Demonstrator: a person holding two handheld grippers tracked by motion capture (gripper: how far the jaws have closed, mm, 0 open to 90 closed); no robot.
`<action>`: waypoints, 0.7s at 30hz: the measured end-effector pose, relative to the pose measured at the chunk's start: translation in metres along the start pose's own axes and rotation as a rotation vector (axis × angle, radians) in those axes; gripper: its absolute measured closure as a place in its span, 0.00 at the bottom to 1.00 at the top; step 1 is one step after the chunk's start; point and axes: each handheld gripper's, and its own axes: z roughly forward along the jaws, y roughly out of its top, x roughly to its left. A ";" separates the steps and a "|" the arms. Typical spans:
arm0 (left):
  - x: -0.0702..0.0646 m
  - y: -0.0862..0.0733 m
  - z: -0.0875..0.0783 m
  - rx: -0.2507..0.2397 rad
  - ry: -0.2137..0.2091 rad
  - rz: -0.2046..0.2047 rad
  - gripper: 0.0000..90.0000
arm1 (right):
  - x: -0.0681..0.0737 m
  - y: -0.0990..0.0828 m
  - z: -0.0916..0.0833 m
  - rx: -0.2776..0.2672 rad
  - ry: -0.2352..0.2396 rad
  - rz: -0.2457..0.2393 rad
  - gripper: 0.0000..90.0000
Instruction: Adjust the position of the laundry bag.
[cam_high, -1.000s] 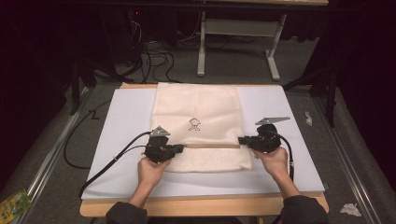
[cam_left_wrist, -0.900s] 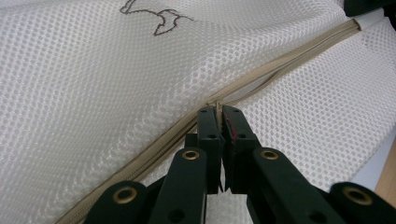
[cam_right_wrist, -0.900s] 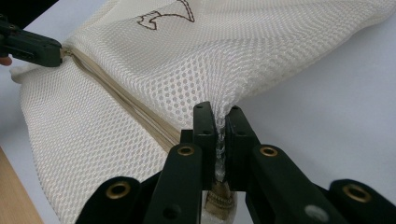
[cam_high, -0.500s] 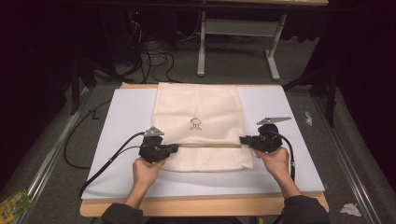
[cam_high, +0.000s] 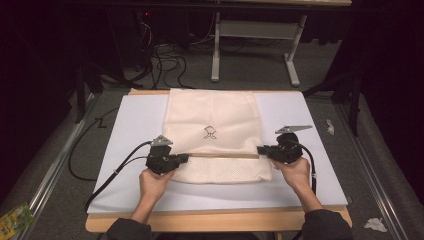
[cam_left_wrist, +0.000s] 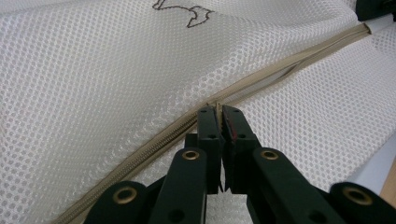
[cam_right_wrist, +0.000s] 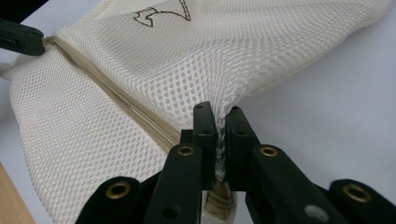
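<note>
The room around you is dark, with cables (cam_high: 165, 60) on the grey floor and a white frame leg (cam_high: 216, 55) beyond the far edge of the worktop (cam_high: 310, 165). A pale sheet covers most of that worktop, and a strip of bare wood shows along the edge nearest you.

The cream mesh bag (cam_high: 212, 112) lies flat in the middle of the sheet, its small dark emblem (cam_high: 210, 132) facing up. A tan zipper (cam_high: 220, 155) runs across the bag from side to side, close to its near end.

Your left gripper (cam_high: 183, 158) sits at the bag's left edge, right on the zipper line. In the left gripper view its fingers (cam_left_wrist: 208, 123) are clenched together at the zipper (cam_left_wrist: 261, 86), pinching what looks like the small pull tab; the tab itself is too small to make out for certain.

Your right gripper (cam_high: 261, 149) is at the bag's right edge, at the other end of the zipper. In the right gripper view its fingers (cam_right_wrist: 204, 122) are clamped on a bunched fold of the mesh (cam_right_wrist: 224, 70), just beside the zipper's end (cam_right_wrist: 140, 114). The mesh pulls up into a ridge where you hold it.
</note>
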 end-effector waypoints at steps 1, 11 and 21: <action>0.000 0.000 0.000 0.001 0.000 0.000 0.97 | 0.000 0.000 0.000 0.000 0.000 0.000 0.97; 0.001 0.000 -0.001 0.002 -0.005 -0.001 0.97 | -0.001 0.000 -0.001 -0.010 0.010 0.003 0.97; 0.007 -0.002 -0.006 -0.002 0.019 -0.013 0.97 | -0.006 -0.003 -0.004 -0.012 0.000 0.021 0.97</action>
